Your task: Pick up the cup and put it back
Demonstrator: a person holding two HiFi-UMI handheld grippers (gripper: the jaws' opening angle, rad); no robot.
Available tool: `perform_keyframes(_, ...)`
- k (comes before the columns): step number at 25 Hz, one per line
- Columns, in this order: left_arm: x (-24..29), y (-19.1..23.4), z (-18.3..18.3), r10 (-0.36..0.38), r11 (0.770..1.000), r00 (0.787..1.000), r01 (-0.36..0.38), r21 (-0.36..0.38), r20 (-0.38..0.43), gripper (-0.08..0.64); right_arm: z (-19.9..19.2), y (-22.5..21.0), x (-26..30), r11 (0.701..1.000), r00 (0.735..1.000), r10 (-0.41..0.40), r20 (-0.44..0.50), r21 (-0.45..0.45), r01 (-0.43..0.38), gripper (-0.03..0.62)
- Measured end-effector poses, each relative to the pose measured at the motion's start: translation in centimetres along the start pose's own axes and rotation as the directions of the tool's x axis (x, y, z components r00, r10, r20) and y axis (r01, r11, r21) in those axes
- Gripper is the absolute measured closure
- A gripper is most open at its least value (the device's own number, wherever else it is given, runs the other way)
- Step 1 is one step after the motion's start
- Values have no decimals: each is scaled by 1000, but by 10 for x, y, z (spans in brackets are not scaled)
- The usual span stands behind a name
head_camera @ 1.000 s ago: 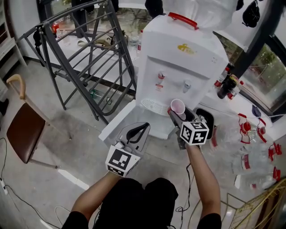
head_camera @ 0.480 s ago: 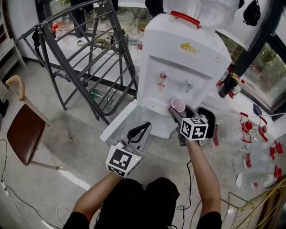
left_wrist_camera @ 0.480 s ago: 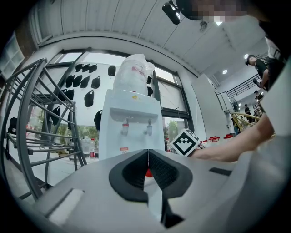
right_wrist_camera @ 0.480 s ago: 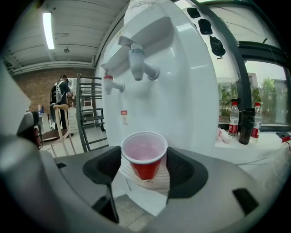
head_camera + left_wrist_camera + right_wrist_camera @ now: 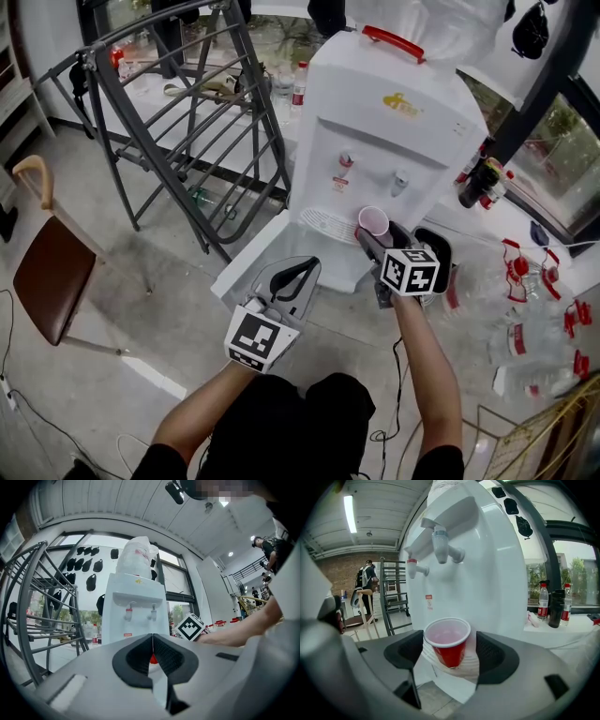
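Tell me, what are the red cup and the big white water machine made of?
The cup looks like thin plastic, glossy red outside, pale inside, with a rolled white rim. The water machine is probably hard, smooth white plastic: light gleams on its curved front.

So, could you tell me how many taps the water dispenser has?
2: a red-topped tap on the left of the water dispenser's front, a grey tap on its right; none seems hidden.
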State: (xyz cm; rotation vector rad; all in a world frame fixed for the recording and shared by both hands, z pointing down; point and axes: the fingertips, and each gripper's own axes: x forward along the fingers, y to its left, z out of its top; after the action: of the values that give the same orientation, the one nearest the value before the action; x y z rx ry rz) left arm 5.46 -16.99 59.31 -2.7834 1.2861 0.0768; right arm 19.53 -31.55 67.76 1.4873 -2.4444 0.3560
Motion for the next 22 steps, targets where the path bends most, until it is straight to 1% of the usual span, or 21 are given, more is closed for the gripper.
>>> perform_keyframes(6, 2, 5, -3, 3, 1000, 1000, -3, -9, -7, 552, 1, 5, -6, 1000, 1000, 7, 16, 3, -7, 256)
perform_keyframes(11, 10, 12, -8, 0, 1000, 1000, 0, -22, -9, 553, 16, 15, -30, 1000, 994, -12, 105, -23, 15, 249)
perform_keyframes(14, 19, 19, -4, 2, 999, 999, -4, -52, -35, 552, 26, 25, -47, 1000, 992, -4, 129, 5, 4, 259)
perform_keyframes(16, 26, 23, 4, 4, 998, 998, -8, -65, -63, 552, 29, 26, -59, 999, 992, -19, 123, 40, 14, 359)
perform_keyframes(19, 32, 26, 28, 3, 996, 995, -11, -85, -103, 553, 27, 24, -75, 994, 996, -55, 67, 96, 48, 450)
perform_keyframes(21, 34, 26, 53, 5, 995, 993, -16, -95, -122, 553, 26, 27, -85, 985, 998, -68, 13, 158, 66, 499)
perform_keyframes(22, 34, 26, 68, 8, 995, 991, -21, -101, -132, 552, 27, 30, -91, 978, 997, -73, -13, 193, 75, 542)
